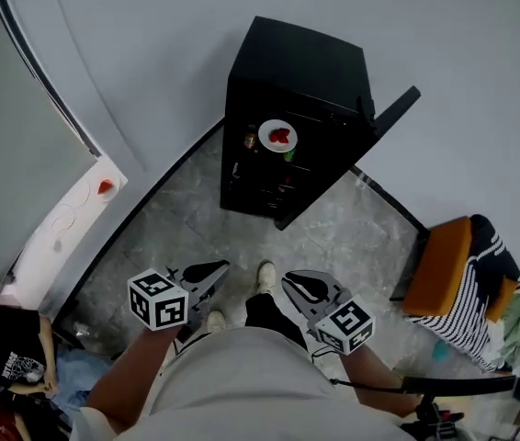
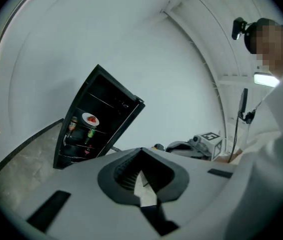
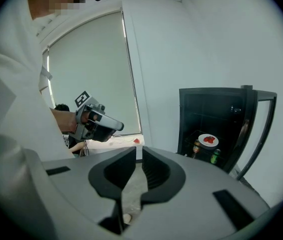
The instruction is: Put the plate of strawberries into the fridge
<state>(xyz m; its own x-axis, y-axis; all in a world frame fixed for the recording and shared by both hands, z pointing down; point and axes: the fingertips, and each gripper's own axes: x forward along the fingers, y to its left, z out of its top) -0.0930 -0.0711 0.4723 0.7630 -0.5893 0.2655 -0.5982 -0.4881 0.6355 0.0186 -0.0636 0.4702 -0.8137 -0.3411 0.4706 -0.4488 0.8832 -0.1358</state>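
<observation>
The white plate of strawberries (image 1: 278,136) sits on a shelf inside the black fridge (image 1: 306,62), whose door (image 1: 396,110) stands open to the right. It also shows small in the left gripper view as the plate (image 2: 90,119) and in the right gripper view as the plate (image 3: 208,140). My left gripper (image 1: 214,266) and right gripper (image 1: 289,281) hang close to my body, well short of the fridge. The left gripper's jaws (image 2: 141,154) are together with nothing in them. The right gripper (image 3: 138,154) shows only a thin slit and holds nothing.
A brown bottle (image 1: 250,140) and a green can (image 1: 289,154) stand beside the plate on the shelf. A white ledge (image 1: 67,214) with a red item (image 1: 104,187) runs along the left. An orange chair (image 1: 439,265) with striped cloth (image 1: 480,292) stands right. A person in black (image 1: 7,356) sits at bottom left.
</observation>
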